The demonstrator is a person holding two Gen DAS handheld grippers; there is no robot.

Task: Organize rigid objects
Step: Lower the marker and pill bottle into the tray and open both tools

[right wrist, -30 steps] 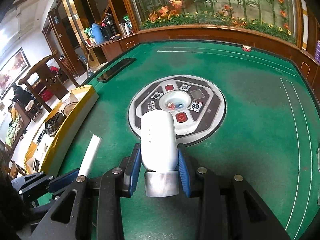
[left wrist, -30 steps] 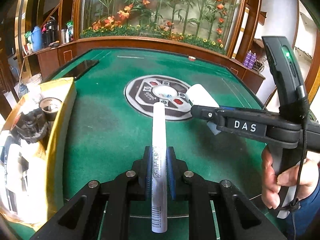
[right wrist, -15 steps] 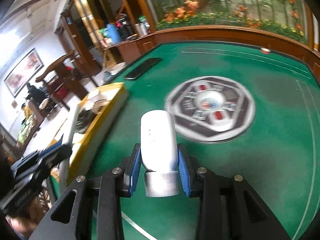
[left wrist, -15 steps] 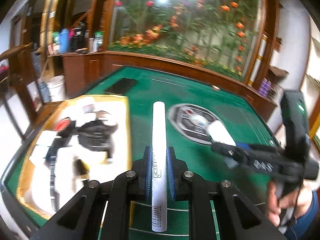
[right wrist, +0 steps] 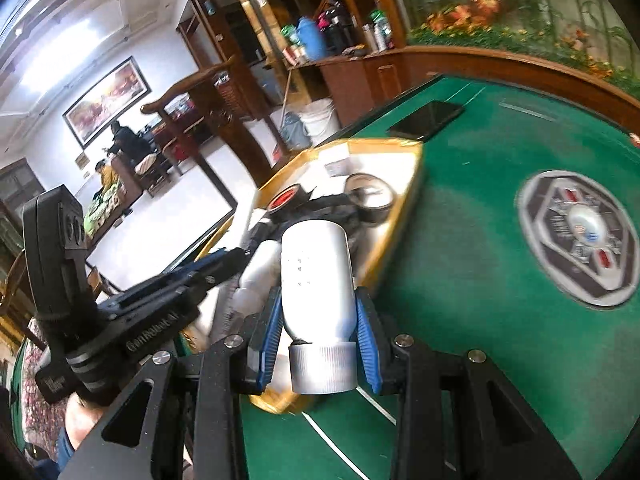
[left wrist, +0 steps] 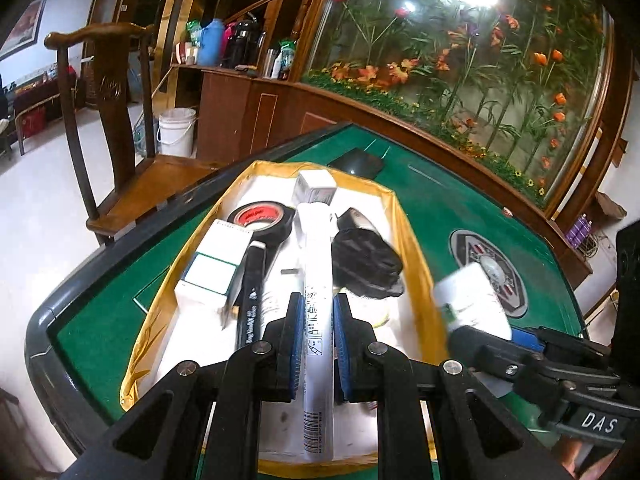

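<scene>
both tongs clamped, left (left wrist: 316,322) on tube (left wrist: 317,280), right (right wrist: 318,312) on bottle (right wrist: 318,276), over cluttered tray (left wrist: 412,240).

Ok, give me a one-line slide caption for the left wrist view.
Left gripper clamps a white tube above the yellow-rimmed tray of sorted items; right gripper brings a white bottle alongside.

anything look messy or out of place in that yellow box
Somewhat. Inside the yellow box things lie jumbled: a black glove slumps against the right wall, and a black marker lies aslant beside the tape roll. Nothing looks spilled or broken.
</scene>
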